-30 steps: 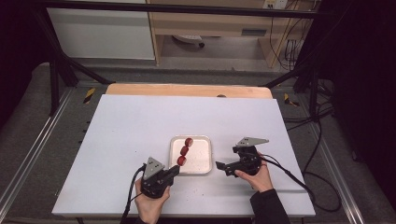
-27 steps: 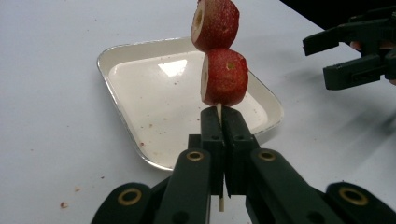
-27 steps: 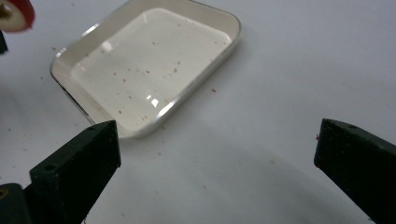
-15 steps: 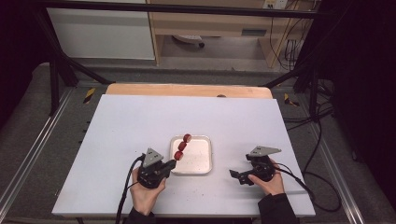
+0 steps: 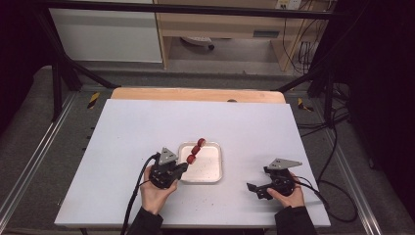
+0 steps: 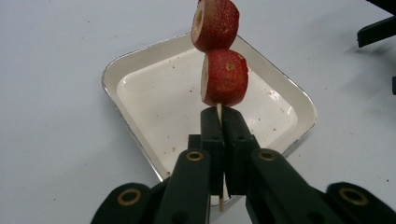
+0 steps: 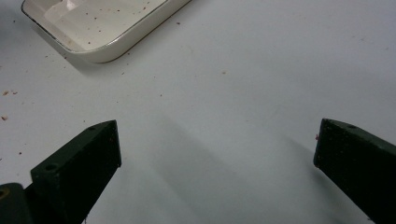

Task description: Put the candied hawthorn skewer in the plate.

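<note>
A thin wooden skewer (image 6: 218, 111) carries red, round fruit pieces (image 6: 224, 77). My left gripper (image 6: 221, 122) is shut on the skewer's bare lower end. In the high view, the left gripper (image 5: 182, 167) sits at the left edge of a white tray (image 5: 211, 170) and holds the skewer (image 5: 195, 151) slanting up over it, three pieces showing. The tray (image 6: 140, 91) is empty apart from red specks. My right gripper (image 5: 254, 188) lies low near the table's front edge, right of the tray. Its jaws (image 7: 219, 144) stand wide open over bare table, with the tray's corner (image 7: 105, 52) ahead.
The tray rests on a white board (image 5: 122, 132) with a wooden strip (image 5: 195, 94) along its far edge. Small red crumbs dot the board around the tray. Cables trail from both grippers toward the front edge. Metal frame rails run along both sides.
My right gripper has drawn away from the tray's right side, going right and toward the front edge. My left gripper has shifted a little farther up the table, the skewer still in it.
</note>
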A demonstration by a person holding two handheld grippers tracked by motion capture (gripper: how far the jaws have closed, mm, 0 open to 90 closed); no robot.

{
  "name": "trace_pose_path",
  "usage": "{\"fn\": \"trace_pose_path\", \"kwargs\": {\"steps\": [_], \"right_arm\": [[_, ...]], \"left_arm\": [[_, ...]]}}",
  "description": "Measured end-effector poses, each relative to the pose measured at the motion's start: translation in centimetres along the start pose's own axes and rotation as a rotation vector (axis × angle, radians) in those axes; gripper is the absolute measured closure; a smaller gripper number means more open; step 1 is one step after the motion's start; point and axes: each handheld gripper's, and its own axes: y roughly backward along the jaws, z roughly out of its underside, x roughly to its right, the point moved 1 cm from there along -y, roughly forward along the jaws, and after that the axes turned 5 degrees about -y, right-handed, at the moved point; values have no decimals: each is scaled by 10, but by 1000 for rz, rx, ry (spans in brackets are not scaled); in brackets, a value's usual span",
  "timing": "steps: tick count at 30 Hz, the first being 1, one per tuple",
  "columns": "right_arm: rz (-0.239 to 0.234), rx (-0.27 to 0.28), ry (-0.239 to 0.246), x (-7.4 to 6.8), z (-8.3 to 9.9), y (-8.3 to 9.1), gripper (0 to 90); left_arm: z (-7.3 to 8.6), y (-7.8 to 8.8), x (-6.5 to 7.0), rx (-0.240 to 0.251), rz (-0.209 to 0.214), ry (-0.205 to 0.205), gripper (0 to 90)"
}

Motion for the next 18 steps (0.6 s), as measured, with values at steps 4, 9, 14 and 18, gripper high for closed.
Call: {"fn": "trace_pose_path", "kwargs": {"steps": [4, 9, 14, 18], "right_arm": [[1, -6, 5, 0, 2, -1, 12], [1, -11, 9, -1, 3, 0, 11], [-2, -2, 13, -1, 3, 1, 11], [-2, -5, 9, -1, 4, 2, 11]], "left_arm": [[-2, -10, -2, -35, -9, -19, 882], [-3, -21, 0, -67, -12, -36, 882], [-1, -30, 3, -111, -33, -52, 883], [0, -36, 3, -137, -40, -61, 883]]}}
